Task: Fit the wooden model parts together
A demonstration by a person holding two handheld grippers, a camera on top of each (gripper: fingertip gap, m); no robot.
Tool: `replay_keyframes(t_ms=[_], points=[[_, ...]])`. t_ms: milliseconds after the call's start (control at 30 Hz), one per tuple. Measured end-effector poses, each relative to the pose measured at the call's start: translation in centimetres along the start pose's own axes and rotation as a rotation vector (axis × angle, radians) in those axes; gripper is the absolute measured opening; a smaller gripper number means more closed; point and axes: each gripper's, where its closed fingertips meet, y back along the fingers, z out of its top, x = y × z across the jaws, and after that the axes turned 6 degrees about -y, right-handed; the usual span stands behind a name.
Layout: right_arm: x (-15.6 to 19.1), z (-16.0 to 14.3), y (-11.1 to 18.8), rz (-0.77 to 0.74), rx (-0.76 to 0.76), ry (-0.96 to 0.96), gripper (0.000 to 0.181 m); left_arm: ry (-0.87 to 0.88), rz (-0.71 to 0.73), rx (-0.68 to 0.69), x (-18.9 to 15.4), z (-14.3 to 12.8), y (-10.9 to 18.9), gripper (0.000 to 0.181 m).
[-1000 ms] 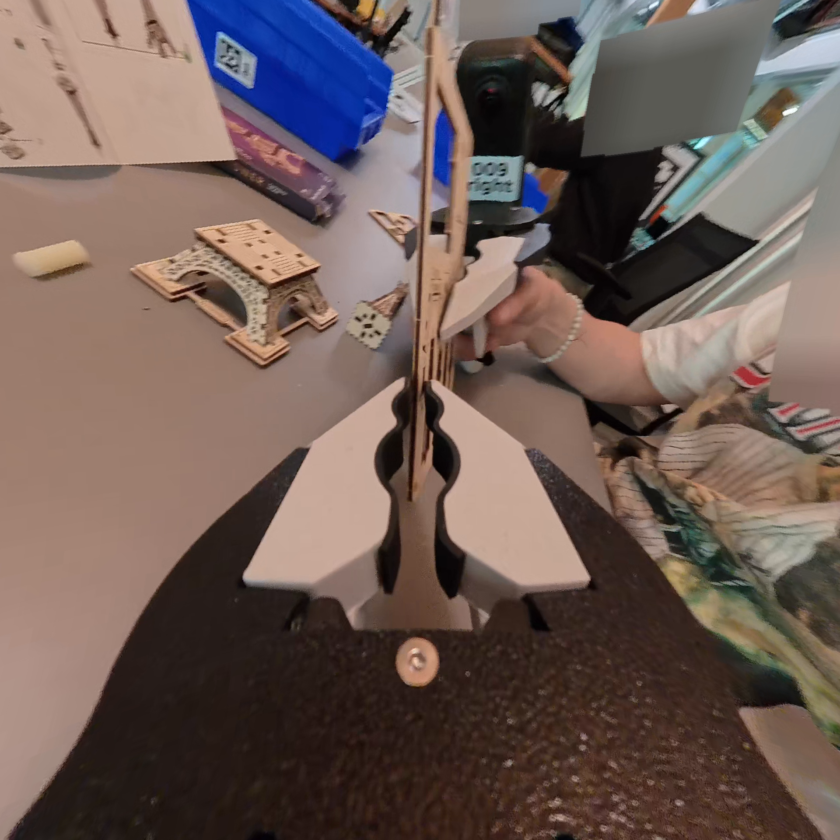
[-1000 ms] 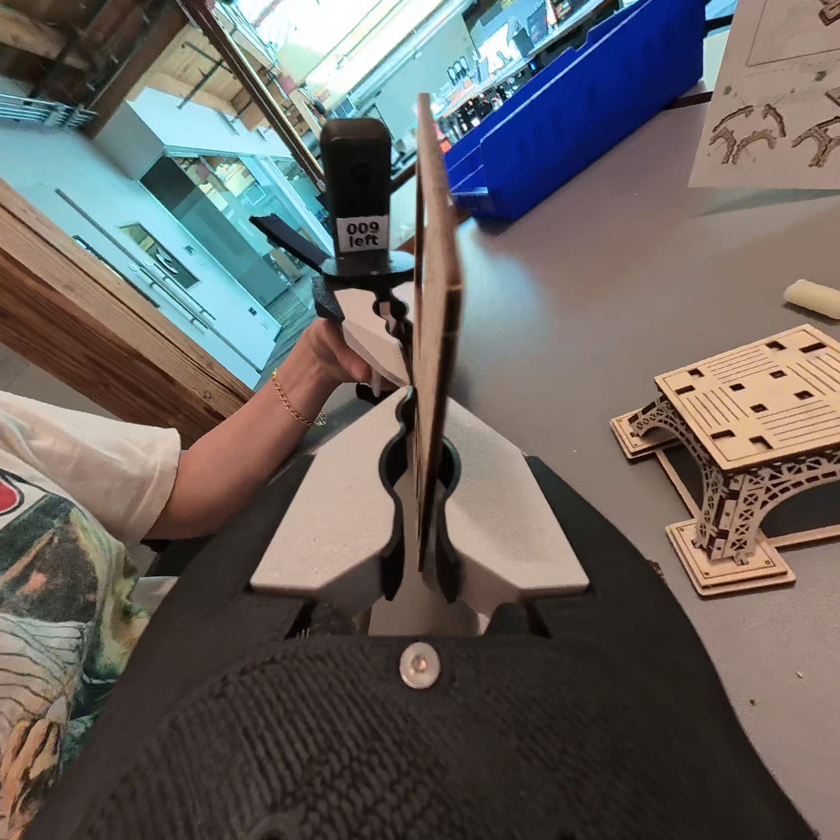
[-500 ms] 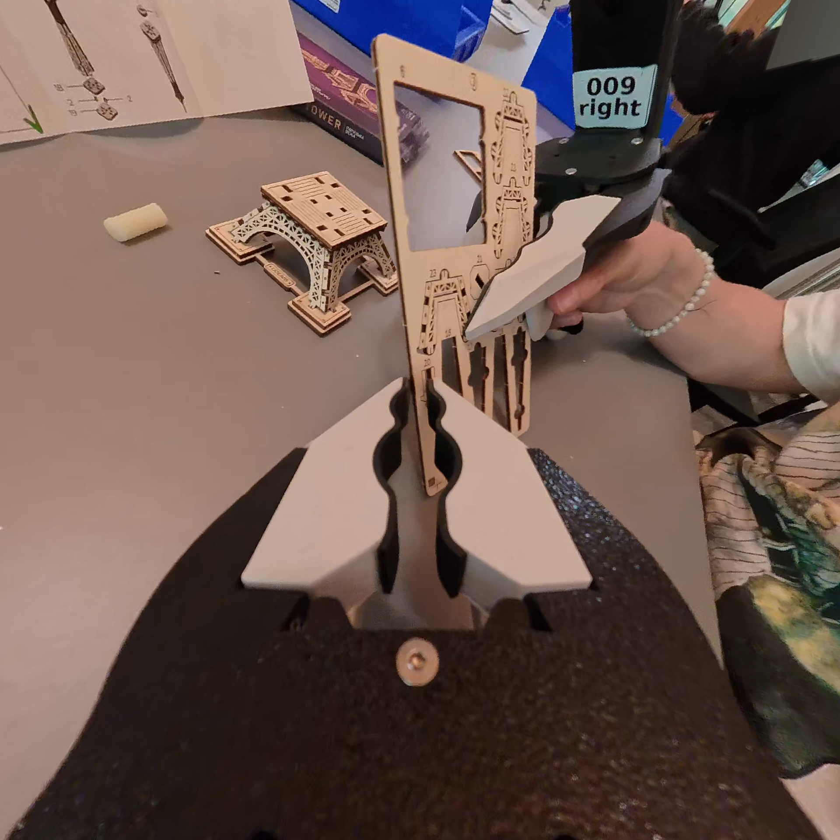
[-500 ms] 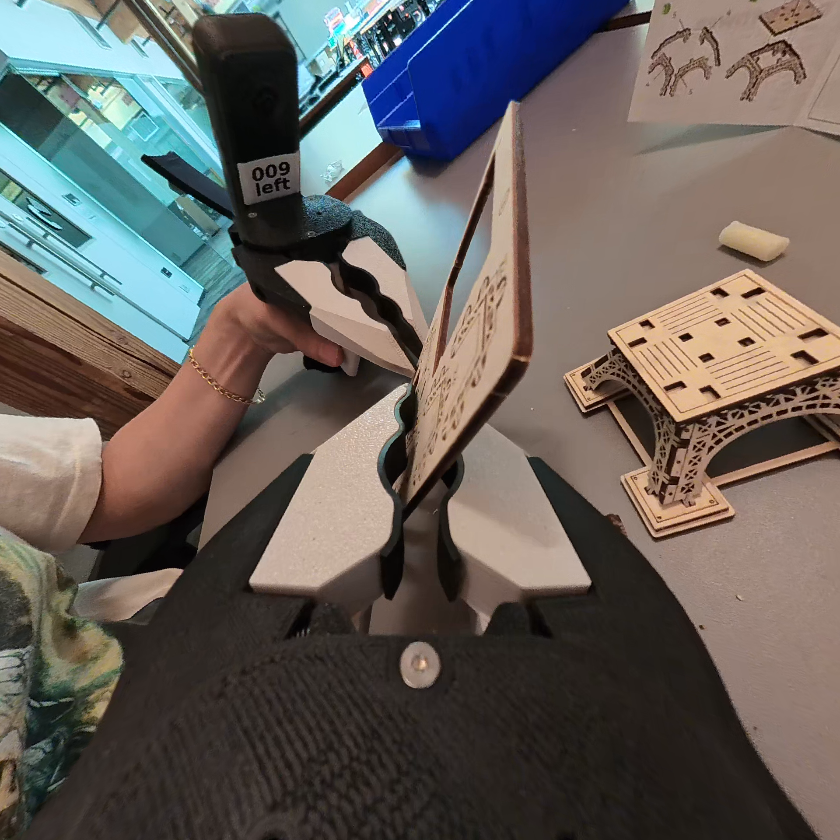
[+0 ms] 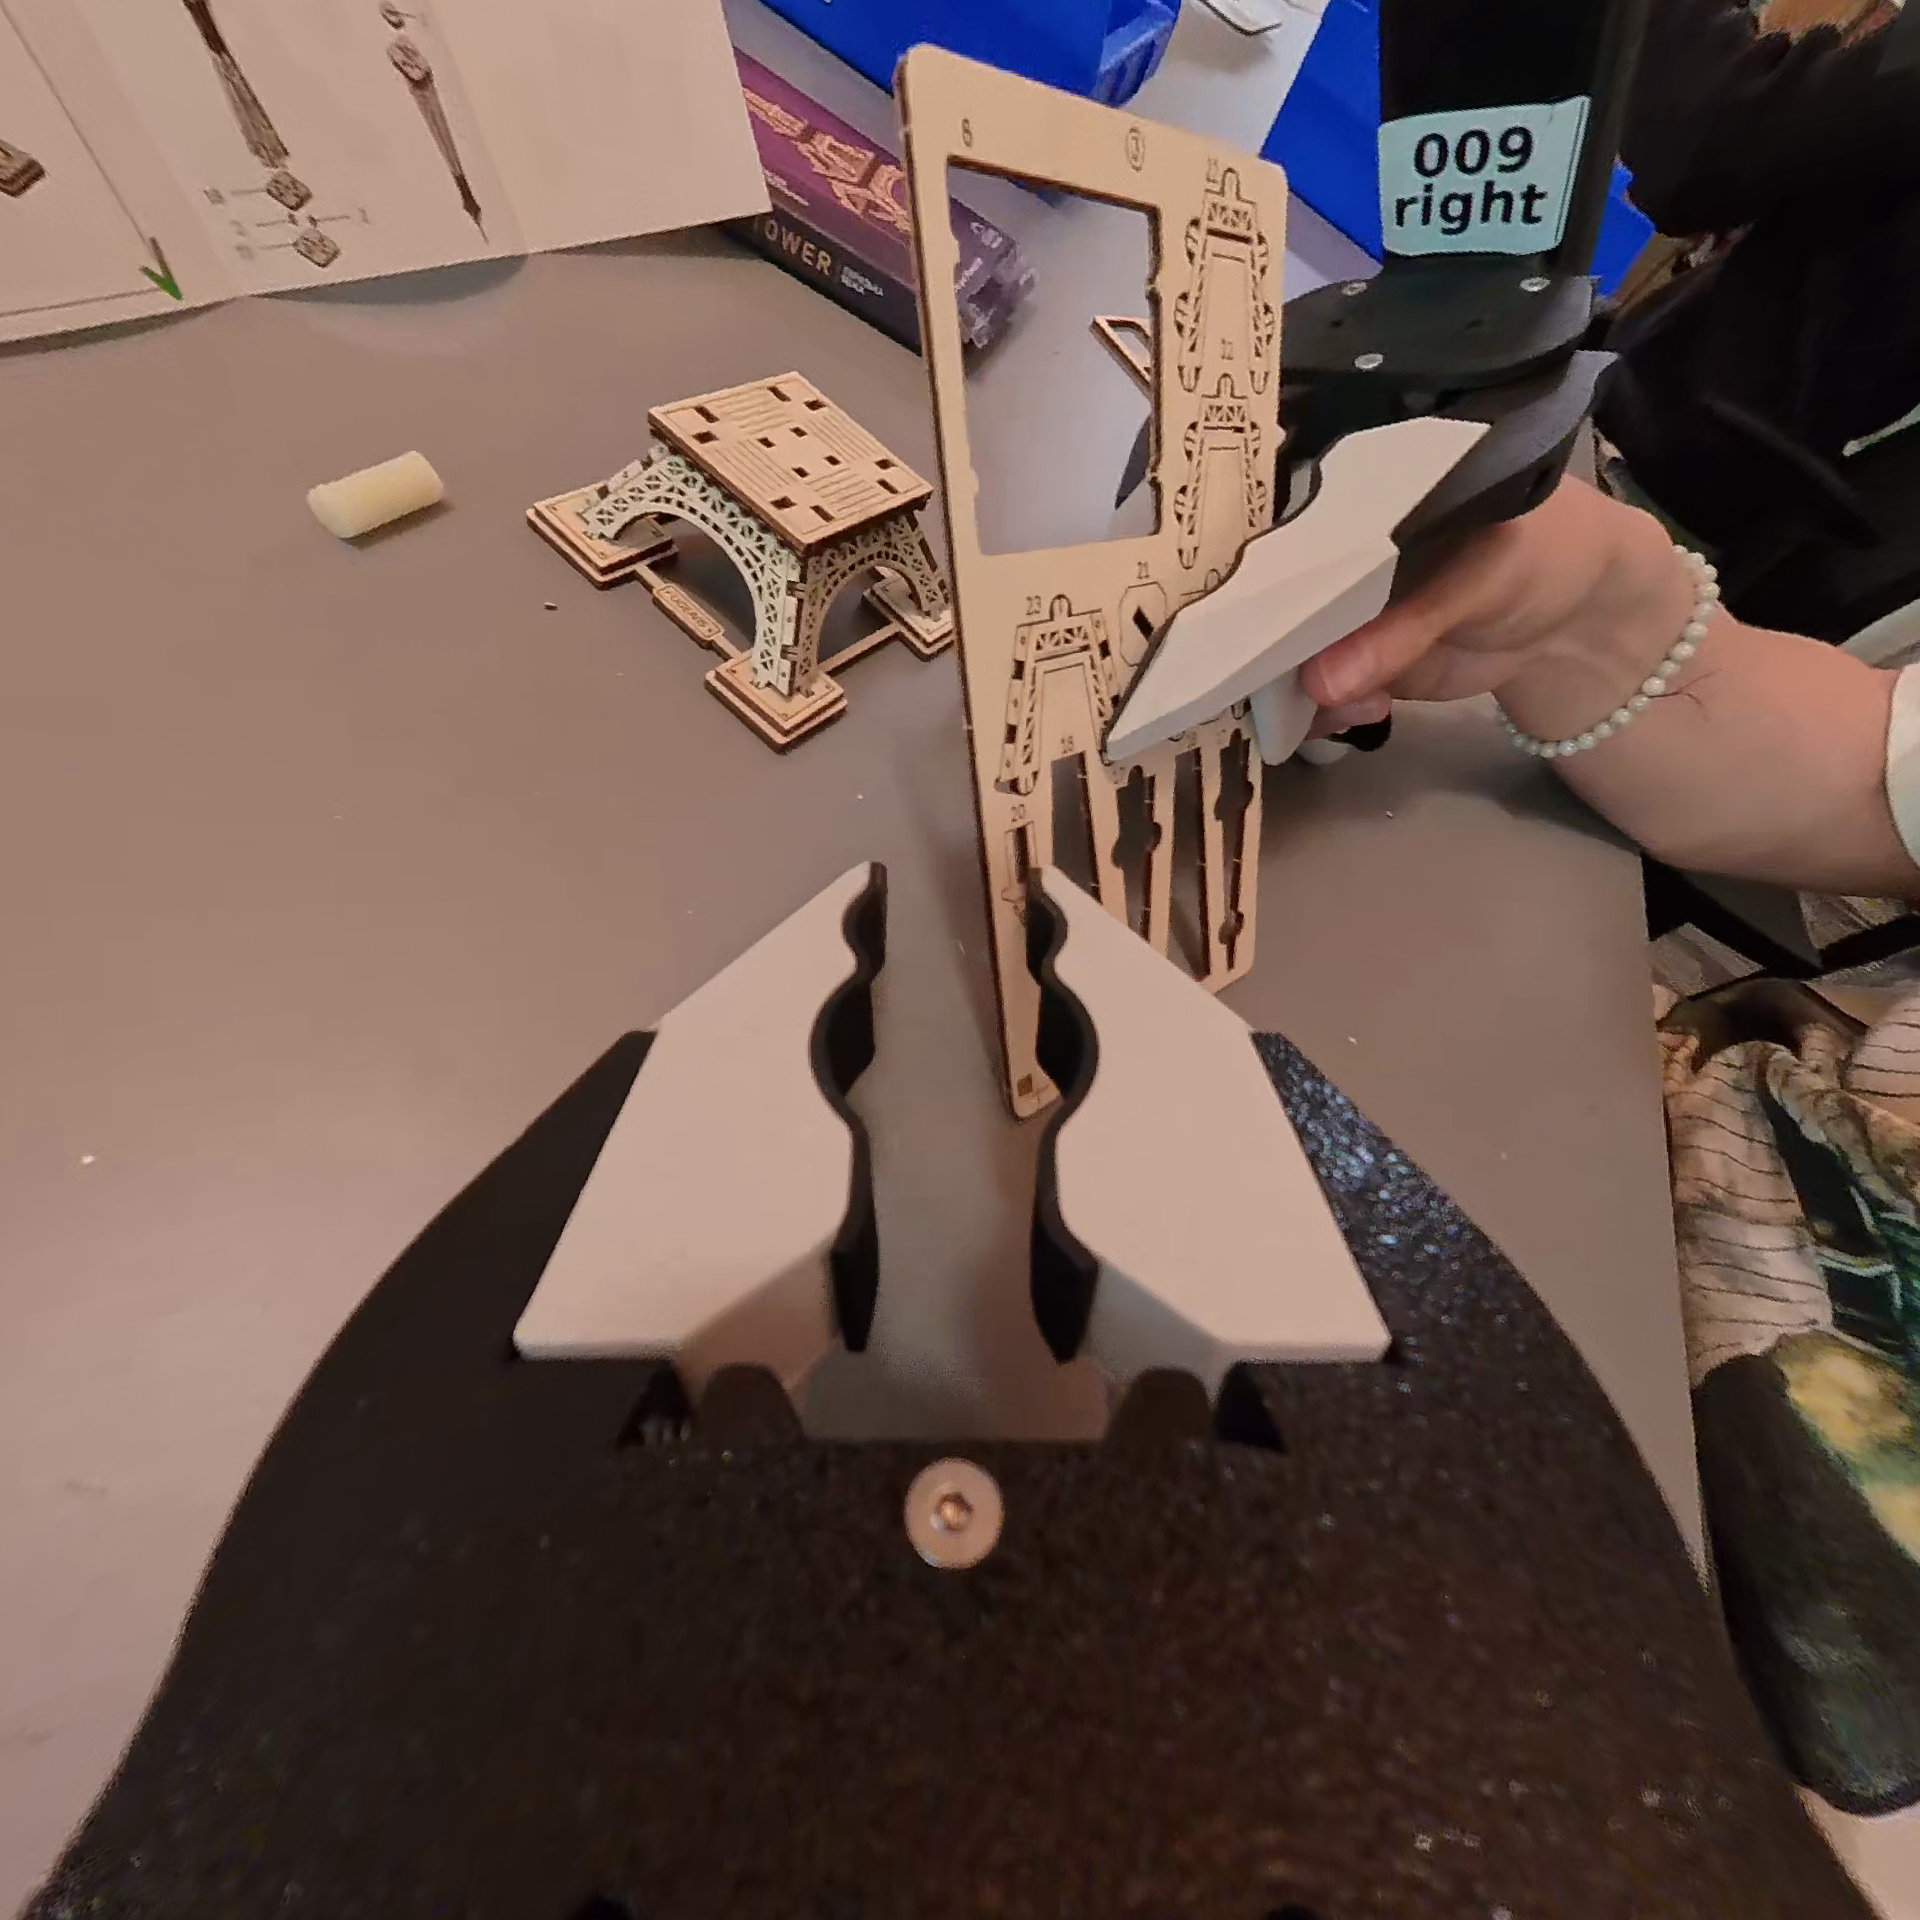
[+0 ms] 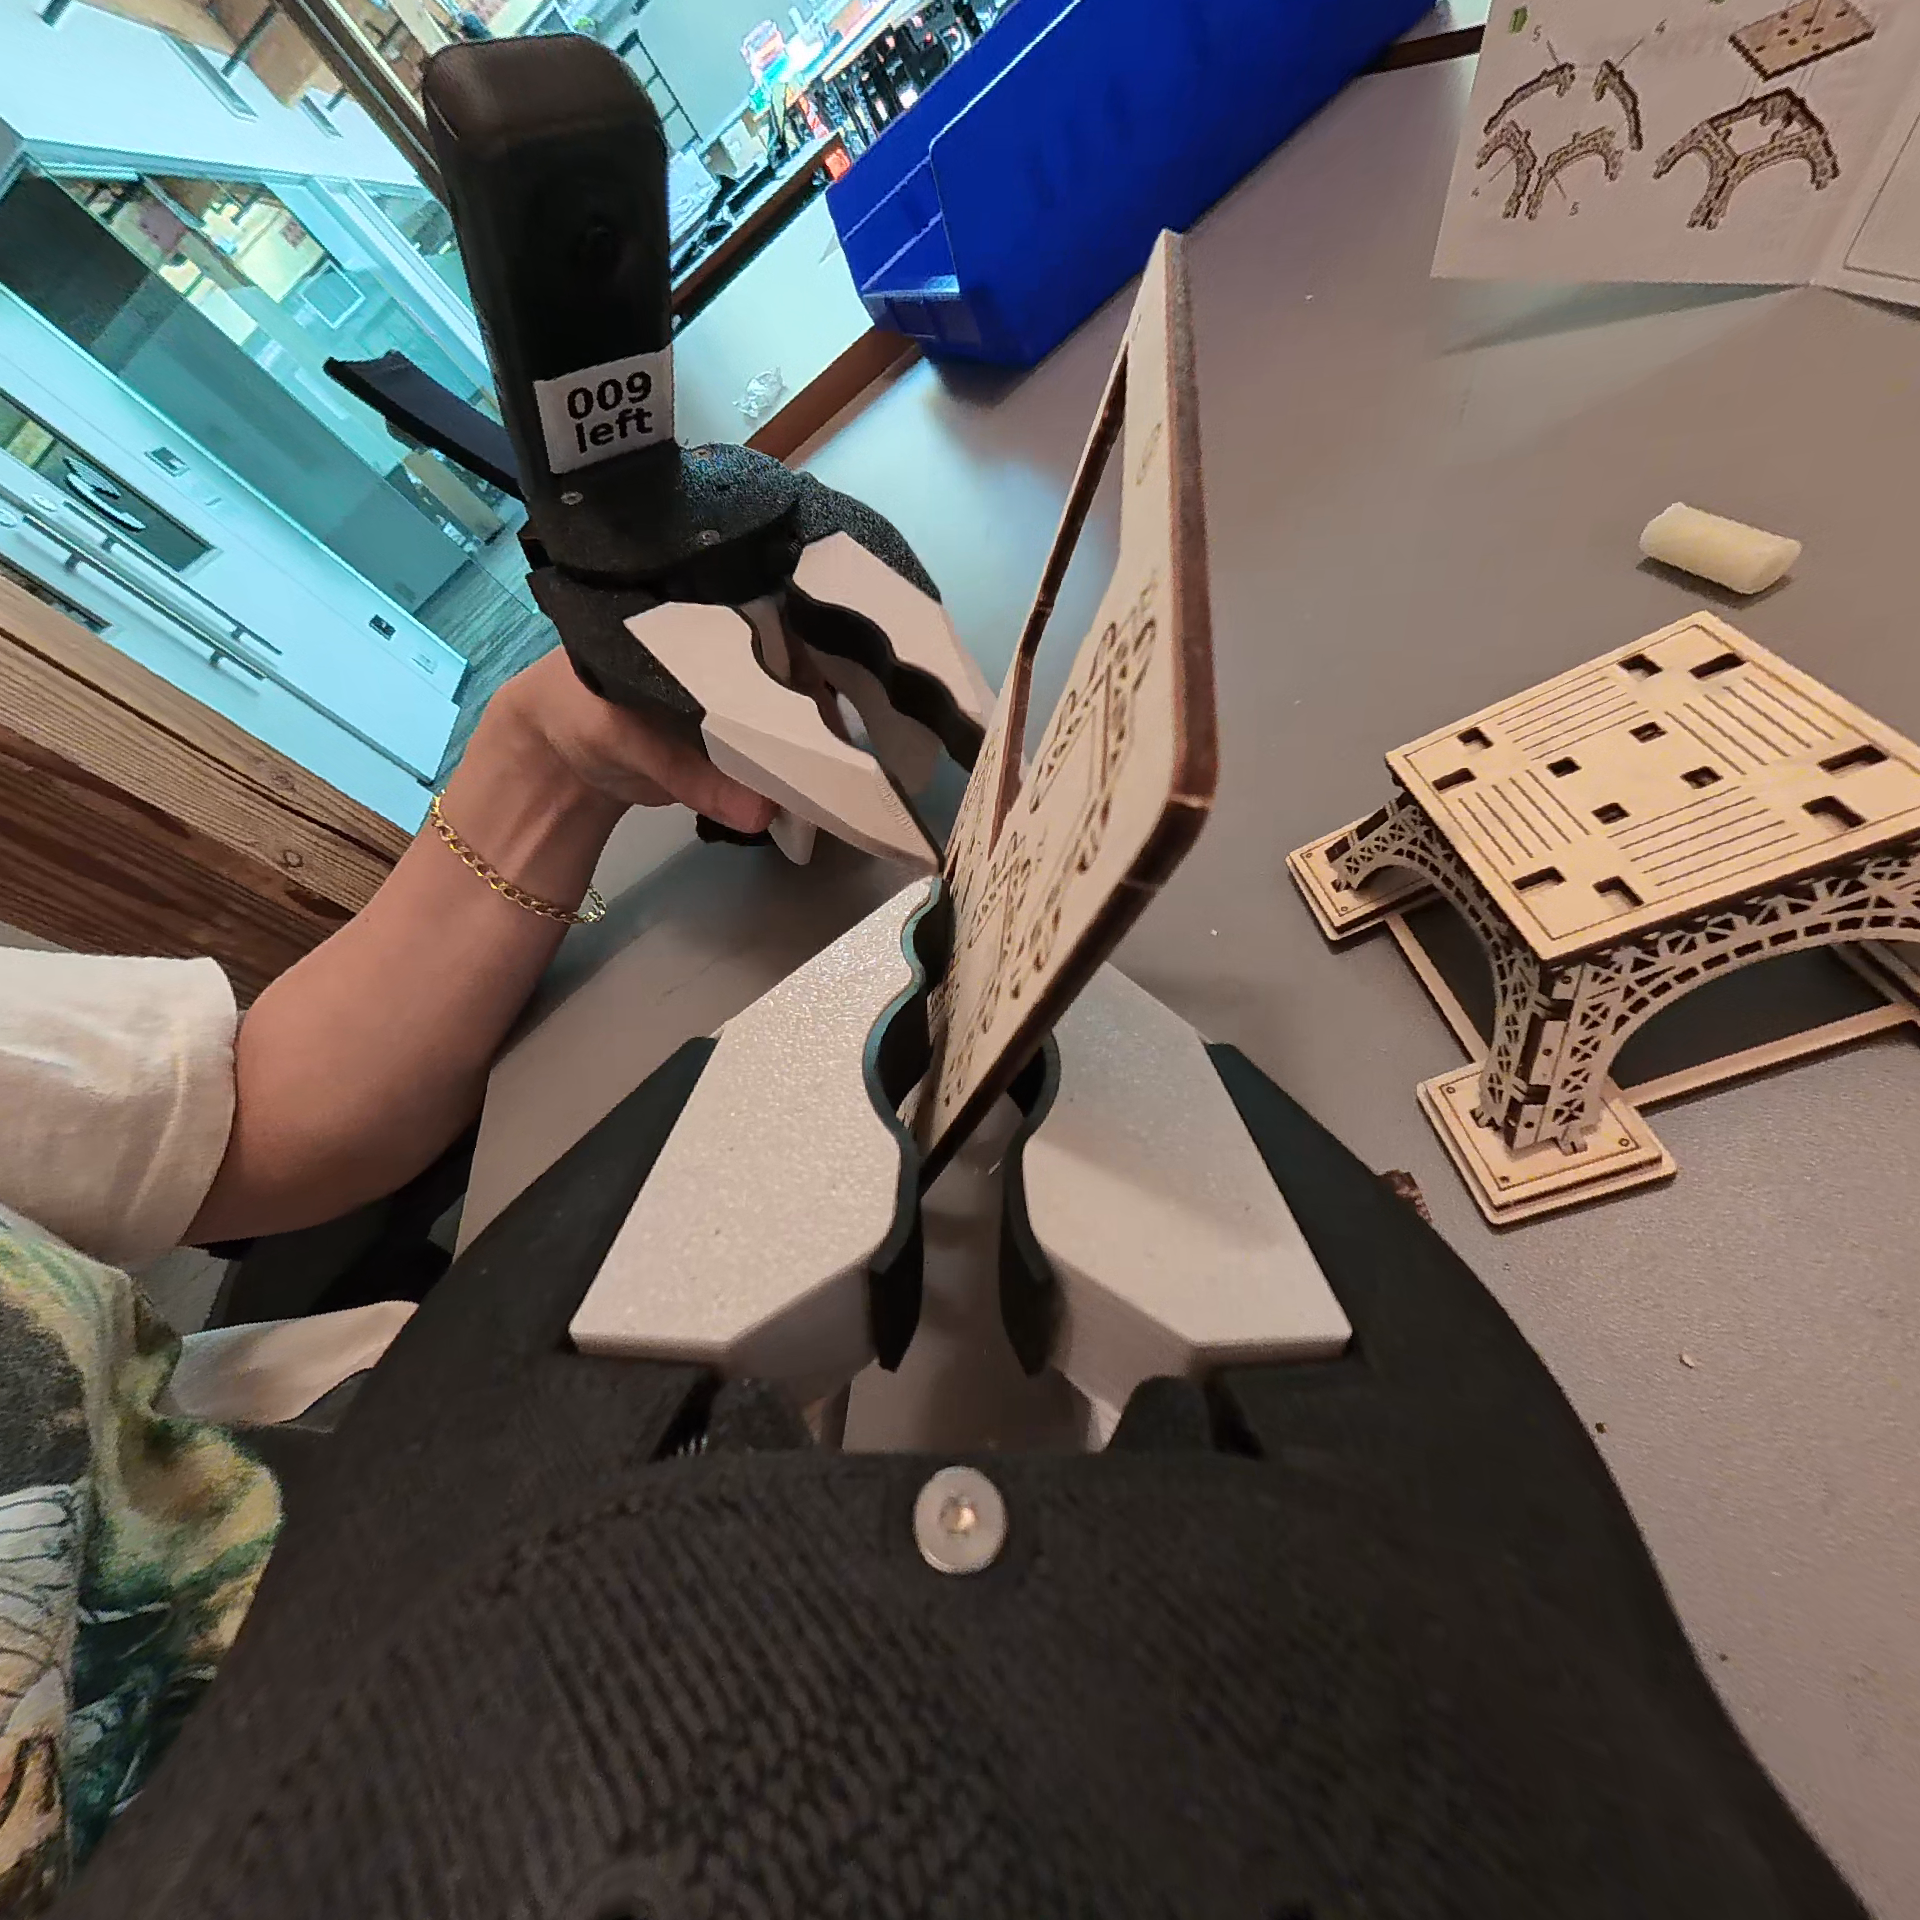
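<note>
Gripping the laser-cut wooden parts sheet, the right claw is holding it tilted above the grey table. Its jaws are pinched on the sheet's lower edge. Spread wide and holding nothing, the left claw is sitting with one finger beside the sheet's bottom corner. The assembled tower base is standing well apart. Judging by this, a piece is being freed from the sheet; next, the left claw would need to pinch one part and push it out.
</note>
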Motion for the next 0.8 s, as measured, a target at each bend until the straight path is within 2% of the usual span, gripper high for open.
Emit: replay_keyframes(t_ms=[133,233,433,800], points=[[-0.1,0.0,0.0,-0.004,0.002,-0.008,0.003,-0.034,0.014,0.023,-0.1,-0.2,-0.2,0.027],[-0.4,-0.1,0.0,-0.015,0.006,-0.023,0.003,-0.067,0.094,0.051,0.9,-0.5,-0.2,0.047],[-0.3,-0.1,0.0,0.000,0.006,-0.034,0.003,-0.062,0.093,0.027,1.0,-0.2,0.0,0.047],[-0.5,-0.1,0.1,0.002,0.008,-0.058,0.003,-0.021,0.162,0.009,2.2,0.1,0.3,0.063]])
